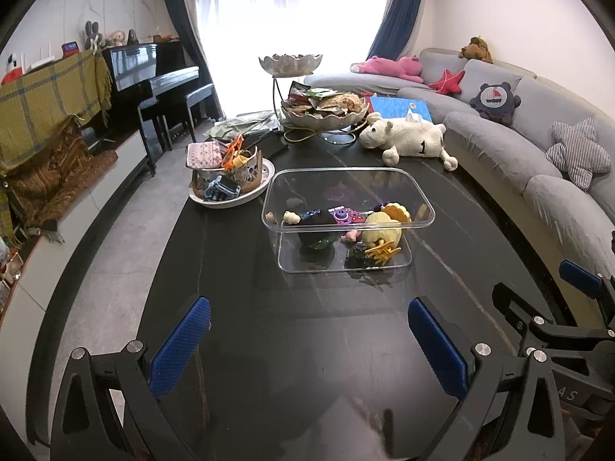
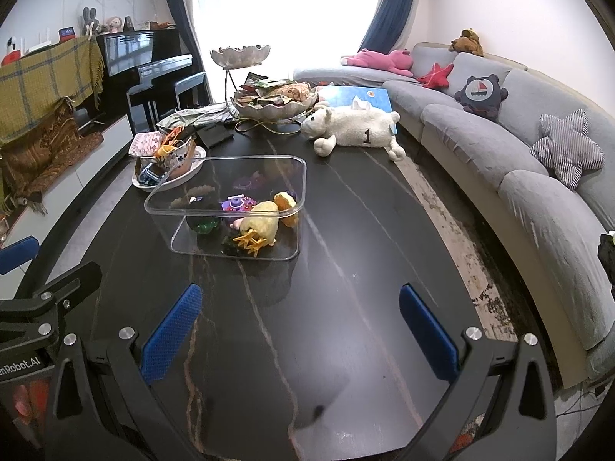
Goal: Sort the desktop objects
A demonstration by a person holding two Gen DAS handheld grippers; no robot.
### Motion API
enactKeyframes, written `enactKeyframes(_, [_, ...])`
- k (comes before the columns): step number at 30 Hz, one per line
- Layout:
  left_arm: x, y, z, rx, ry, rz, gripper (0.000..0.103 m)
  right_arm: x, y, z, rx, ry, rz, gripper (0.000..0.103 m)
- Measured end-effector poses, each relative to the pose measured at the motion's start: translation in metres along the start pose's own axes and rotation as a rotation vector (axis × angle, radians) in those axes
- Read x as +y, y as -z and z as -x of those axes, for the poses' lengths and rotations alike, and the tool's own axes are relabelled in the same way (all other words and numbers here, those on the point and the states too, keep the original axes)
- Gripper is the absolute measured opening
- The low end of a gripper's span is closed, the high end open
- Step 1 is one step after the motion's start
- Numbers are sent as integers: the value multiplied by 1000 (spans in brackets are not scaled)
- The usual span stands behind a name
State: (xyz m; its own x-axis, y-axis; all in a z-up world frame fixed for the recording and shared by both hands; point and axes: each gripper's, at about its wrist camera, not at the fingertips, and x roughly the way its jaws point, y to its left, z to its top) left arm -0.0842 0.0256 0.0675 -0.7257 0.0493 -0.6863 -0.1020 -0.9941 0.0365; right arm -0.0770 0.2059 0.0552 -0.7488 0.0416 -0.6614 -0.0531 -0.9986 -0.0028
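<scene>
Left claw [image 1: 307, 349] released, right claw [image 2: 300, 336] released, toys in clear bin [image 1: 348, 196]

sofa [image 1: 499, 142] | piano [image 1: 153, 73] | 2-tier dish stand [image 1: 303, 88] | curtains [image 1: 399, 7]

Left gripper [image 1: 309, 342] hangs with jaws spread wide, empty; right gripper [image 2: 300, 330], at its 3 o'clock, likewise.

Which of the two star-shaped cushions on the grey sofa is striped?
The grey-and-white striped star cushion at the sofa's near end; the other star cushion, farther back, is plain red.
</scene>
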Motion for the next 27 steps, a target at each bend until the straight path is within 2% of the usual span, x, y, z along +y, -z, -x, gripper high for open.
enactKeyframes(8, [-1, 6, -1, 31, 26, 15, 102, -1, 4, 2, 6, 12, 0, 102])
enactKeyframes(18, [-3, 9, 3, 1, -8, 7, 102, 0, 6, 2, 13, 19, 0, 102])
enactKeyframes(27, [0, 9, -2, 15, -21, 11, 102, 3, 6, 0, 20, 34, 5, 102])
